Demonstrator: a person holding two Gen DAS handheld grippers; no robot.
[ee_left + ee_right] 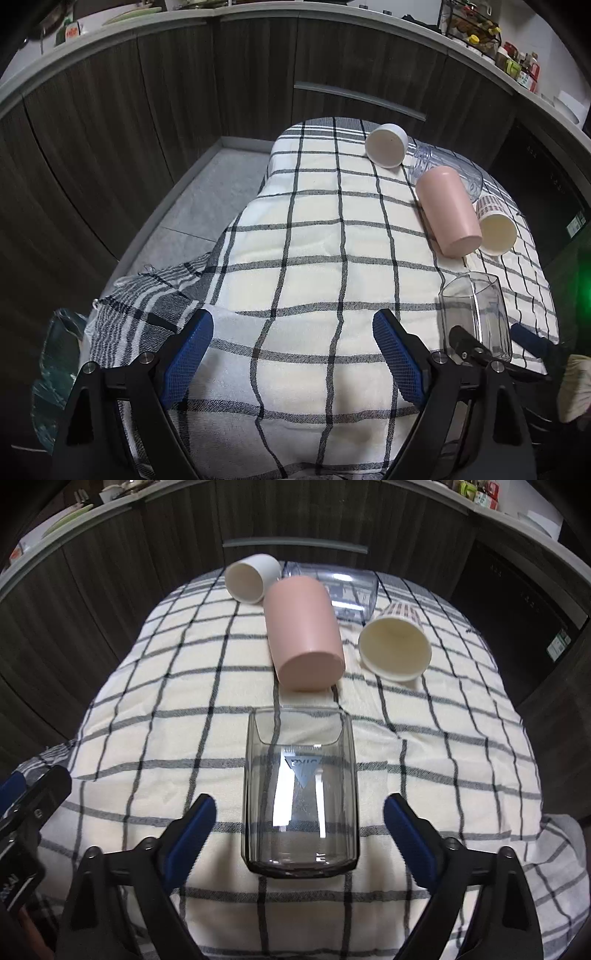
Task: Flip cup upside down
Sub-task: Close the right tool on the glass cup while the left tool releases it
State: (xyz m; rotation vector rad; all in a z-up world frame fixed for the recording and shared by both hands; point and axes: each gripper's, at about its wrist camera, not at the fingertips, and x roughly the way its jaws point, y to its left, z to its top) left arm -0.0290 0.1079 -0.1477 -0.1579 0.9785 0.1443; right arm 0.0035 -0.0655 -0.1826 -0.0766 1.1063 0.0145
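A clear square-sided glass cup (301, 794) stands on the black-and-white checked cloth (147, 701), between the spread blue-padded fingers of the right gripper (300, 812), which do not touch it. The left gripper (293, 332) hangs over bare cloth, its fingers also spread. Beyond lie a pink plastic cup (304, 635), a white cup (251, 578), a cream paper cup (395, 646) and a clear plastic container (340, 587), all on their sides.

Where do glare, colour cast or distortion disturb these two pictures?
Right wrist view: bright white reflections streak the clear glass. Left wrist view: a green glow tints the right edge. Both views: the fisheye lens bends the countertop into an arc.
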